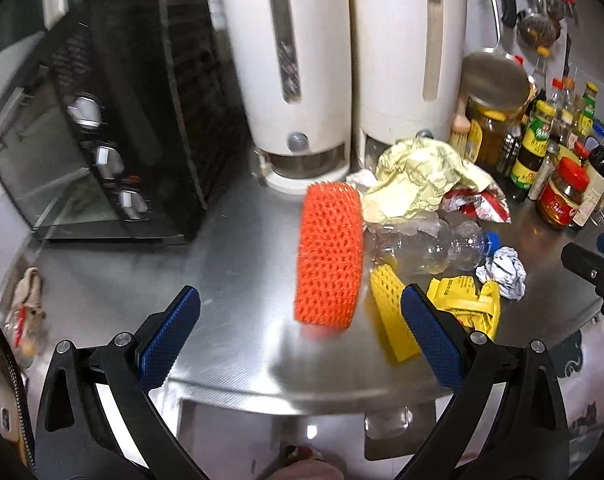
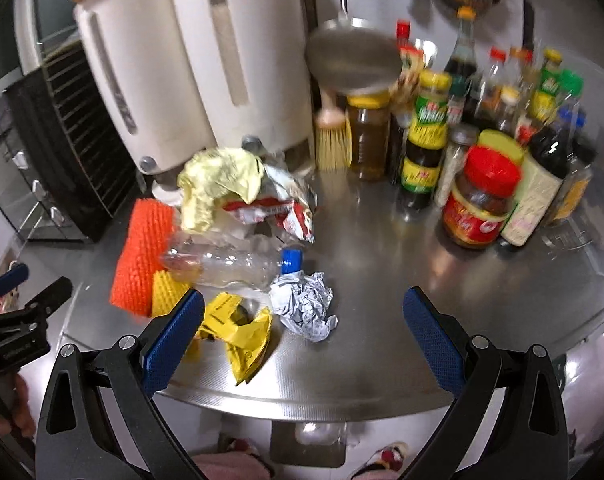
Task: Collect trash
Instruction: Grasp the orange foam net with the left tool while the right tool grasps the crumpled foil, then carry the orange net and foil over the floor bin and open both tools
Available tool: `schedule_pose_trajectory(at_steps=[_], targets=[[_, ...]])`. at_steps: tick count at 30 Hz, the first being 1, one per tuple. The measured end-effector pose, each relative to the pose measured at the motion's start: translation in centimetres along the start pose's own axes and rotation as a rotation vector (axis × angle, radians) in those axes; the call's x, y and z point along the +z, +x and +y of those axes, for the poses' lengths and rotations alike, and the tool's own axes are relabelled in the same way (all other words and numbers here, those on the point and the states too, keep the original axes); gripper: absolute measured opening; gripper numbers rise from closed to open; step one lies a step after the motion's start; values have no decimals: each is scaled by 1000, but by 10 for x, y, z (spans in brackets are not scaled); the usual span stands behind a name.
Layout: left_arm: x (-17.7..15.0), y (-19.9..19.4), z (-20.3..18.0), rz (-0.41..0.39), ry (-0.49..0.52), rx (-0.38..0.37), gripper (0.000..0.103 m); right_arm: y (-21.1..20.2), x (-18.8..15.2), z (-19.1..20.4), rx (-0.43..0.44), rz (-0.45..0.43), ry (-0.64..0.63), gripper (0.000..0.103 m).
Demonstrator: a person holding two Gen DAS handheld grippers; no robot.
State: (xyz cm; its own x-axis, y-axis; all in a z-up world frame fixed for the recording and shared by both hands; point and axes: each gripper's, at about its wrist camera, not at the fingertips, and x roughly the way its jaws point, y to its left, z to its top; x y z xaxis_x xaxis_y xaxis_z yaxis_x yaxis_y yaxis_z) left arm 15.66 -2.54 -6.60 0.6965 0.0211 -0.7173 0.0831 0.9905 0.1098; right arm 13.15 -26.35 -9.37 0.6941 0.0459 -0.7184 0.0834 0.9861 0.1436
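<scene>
- Stainless-steel worktop (image 2: pixel 382 280), brushed finish; the trash lies in one loose heap toward its front edge, in front of two white dispensers (image 1: pixel 342 60) standing at the back.
- Heap contents: orange foam net (image 1: pixel 329 256) and yellow foam net (image 1: pixel 390 316) on the left side; clear plastic bottle (image 2: pixel 226 266) with a blue cap lying on its side across the middle; pale yellow crumpled wrapper (image 2: pixel 218 182) and red-and-white packet (image 2: pixel 278 214) behind it; yellow torn packet (image 2: pixel 238 328) and crumpled paper ball (image 2: pixel 304 308) nearest the front edge.
- Left gripper (image 1: pixel 300 338): fingers spread wide, nothing between them, hanging over the front edge and lined up on the two foam nets.
- Right gripper (image 2: pixel 302 342): fingers likewise spread and empty, framing the yellow torn packet and paper ball. Both seem held wide so as to straddle bulky, crushable pieces.
- Sauce jars and bottles (image 2: pixel 482 160) crowd the back right corner, well apart from the heap; black oven (image 1: pixel 114 140) sits at the back left.
- No bin visible in either view.
- Judgement: collection not yet begun; front-edge pieces are the easiest first pick.
</scene>
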Motion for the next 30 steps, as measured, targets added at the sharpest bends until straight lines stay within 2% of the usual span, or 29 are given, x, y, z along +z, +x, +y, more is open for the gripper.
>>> schedule_pose_trajectory(at_steps=[2,5,6,7,9,14,19,21,22,23,26,30], targets=[[2,17,-2,22,4,11,95,15,3,-1,-12,32,-5,100],[7,43,-4,73,9,13,95,37,2,-4,16,84,7,99],[8,50,-4,86,10,7,91,43,2,-5,20,92,10,97],[9,57,-4,100,11,-4,89,50,1,-5,28,105,12,94],[12,69,-5,122,11,-21,83,59,0,-5,48,128,11,80],[17,91,-9,162,25,-42,79,77,-1,2,62,163,-16,76],[14,121,-11,223,16,-85,58,96,-6,-5,57,204,-3,69],[11,129,-10,241,8,-101,44,104,-10,-9,70,220,6,67],[11,133,-8,243,1,-106,40,107,-11,-11,80,221,14,66],[10,135,-8,242,-2,-106,30,109,-11,-13,84,218,18,60],[10,138,-2,243,-25,-121,12,109,-10,-16,98,201,29,56],[11,130,4,217,-34,-111,10,95,-7,-20,107,161,42,55]])
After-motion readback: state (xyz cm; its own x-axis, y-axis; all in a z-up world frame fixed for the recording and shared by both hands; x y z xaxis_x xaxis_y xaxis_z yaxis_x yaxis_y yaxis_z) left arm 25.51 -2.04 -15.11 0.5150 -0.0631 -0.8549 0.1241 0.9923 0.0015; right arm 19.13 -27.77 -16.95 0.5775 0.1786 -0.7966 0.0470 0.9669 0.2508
